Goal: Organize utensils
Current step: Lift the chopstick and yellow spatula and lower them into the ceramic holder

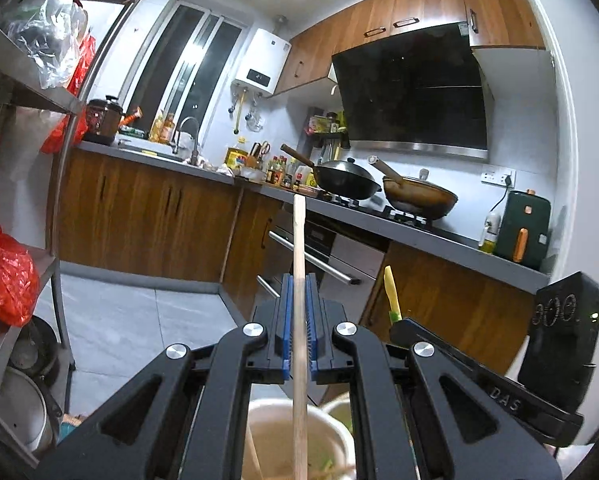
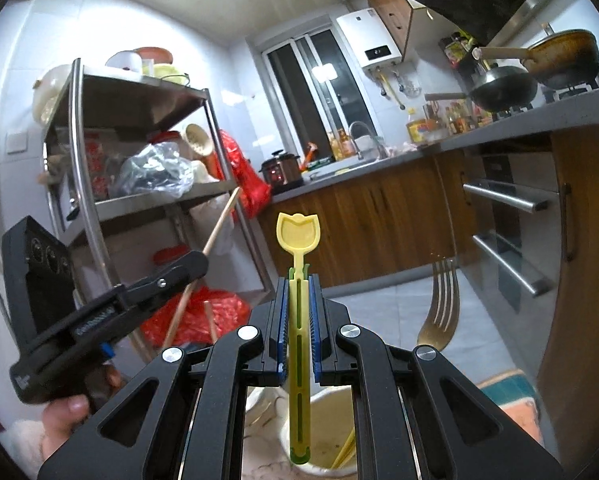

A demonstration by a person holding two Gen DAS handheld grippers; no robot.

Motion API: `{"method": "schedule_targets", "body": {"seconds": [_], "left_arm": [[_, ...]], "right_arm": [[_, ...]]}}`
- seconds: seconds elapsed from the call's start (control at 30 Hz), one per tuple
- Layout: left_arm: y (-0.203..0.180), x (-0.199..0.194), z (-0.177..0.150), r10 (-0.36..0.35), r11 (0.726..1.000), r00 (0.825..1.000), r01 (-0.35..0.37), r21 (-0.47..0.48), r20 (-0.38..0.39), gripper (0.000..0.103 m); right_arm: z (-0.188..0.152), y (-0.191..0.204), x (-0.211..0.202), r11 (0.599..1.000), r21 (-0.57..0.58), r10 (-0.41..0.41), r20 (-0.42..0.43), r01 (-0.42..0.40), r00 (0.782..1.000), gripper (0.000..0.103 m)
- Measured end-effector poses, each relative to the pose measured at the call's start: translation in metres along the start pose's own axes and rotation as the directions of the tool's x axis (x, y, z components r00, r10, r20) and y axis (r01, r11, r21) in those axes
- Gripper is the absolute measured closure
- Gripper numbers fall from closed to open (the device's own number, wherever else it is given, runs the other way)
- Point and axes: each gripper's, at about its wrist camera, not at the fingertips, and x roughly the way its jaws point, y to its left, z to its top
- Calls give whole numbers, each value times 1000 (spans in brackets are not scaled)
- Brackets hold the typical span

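Evidently both tools were loaded. Centre frame in the left wrist view, the left gripper (image 1: 298, 308) was clamped narrow on a wooden chopstick (image 1: 298, 240), its blue pads (image 1: 286, 320) pressing the stick from either side; the stick ran from the bottom edge up past the jaws. Below it, at the bottom of the frame, sat a white cup (image 1: 331, 424) with a second chopstick leaning inside.

Centre frame in the right wrist view, the right gripper (image 2: 298, 312) was likewise closed tight, on a yellow spoon (image 2: 298, 240) with a tulip-shaped bowl standing above the jaws and its green-tipped handle reaching down to the lower frame. There it hung over a cream holder (image 2: 327, 432) with yellow chopsticks in it. A metal fork (image 2: 441, 304) showed at right of centre, its support hidden.

Each utensil seemed lifted and waiting to be sorted. To do this well, each piece would best be tipped upright over its intended container, its lower end lined up inside the rim before the grip loosens. The two tools sat close together, so moving one at a time would avoid a clash. Which container suits which utensil could not be told.
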Motion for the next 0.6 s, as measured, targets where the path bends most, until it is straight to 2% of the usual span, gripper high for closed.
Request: {"method": "schedule_targets", "body": {"seconds": [0.13, 0.37, 0.53, 0.6], "left_arm": [[2, 9, -3, 34, 999, 999, -34, -3, 25, 97], [-2, 17, -4, 89, 995, 994, -92, 46, 70, 97], [-4, 11, -11, 82, 993, 995, -87, 83, 61, 97], [-6, 1, -16, 76, 991, 995, -82, 104, 62, 97]], "right_arm": [[-5, 0, 9, 1000, -16, -12, -10, 12, 1000, 92], [-15, -1, 19, 1000, -19, -25, -16, 25, 1000, 92], [-22, 0, 23, 999, -33, -34, -42, 33, 999, 92], [-25, 4, 18, 996, -68, -63, -41, 60, 997, 92]]}}
